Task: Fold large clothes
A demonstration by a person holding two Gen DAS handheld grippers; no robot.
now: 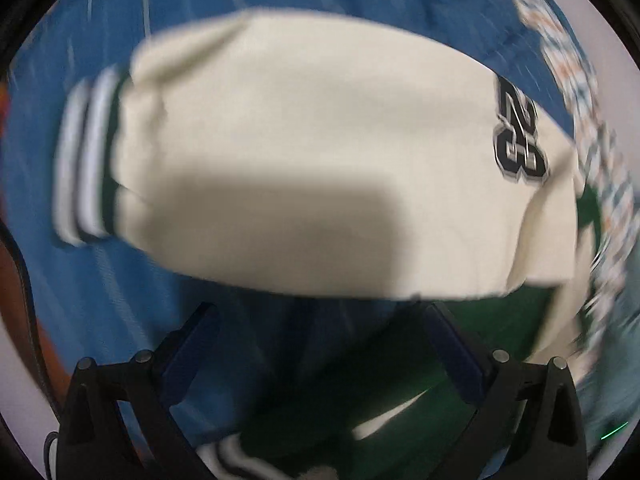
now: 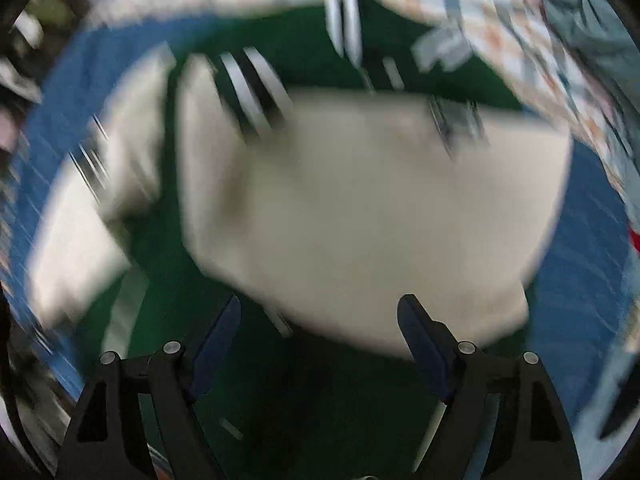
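A green varsity jacket with cream sleeves lies on a blue cover. In the left wrist view a cream sleeve (image 1: 320,160) with a black "28" patch (image 1: 518,132) and a striped cuff (image 1: 86,160) lies across, with the green body (image 1: 460,340) below it. My left gripper (image 1: 320,312) is open and empty, just short of the sleeve's near edge. In the blurred right wrist view a cream sleeve (image 2: 380,220) lies over the green body (image 2: 320,400). My right gripper (image 2: 320,308) is open and empty above the green cloth.
The blue cover (image 1: 100,320) spreads under the jacket, also in the right wrist view (image 2: 580,280). A checked patterned cloth (image 1: 592,120) lies along the right side and shows at the top right of the right wrist view (image 2: 500,20).
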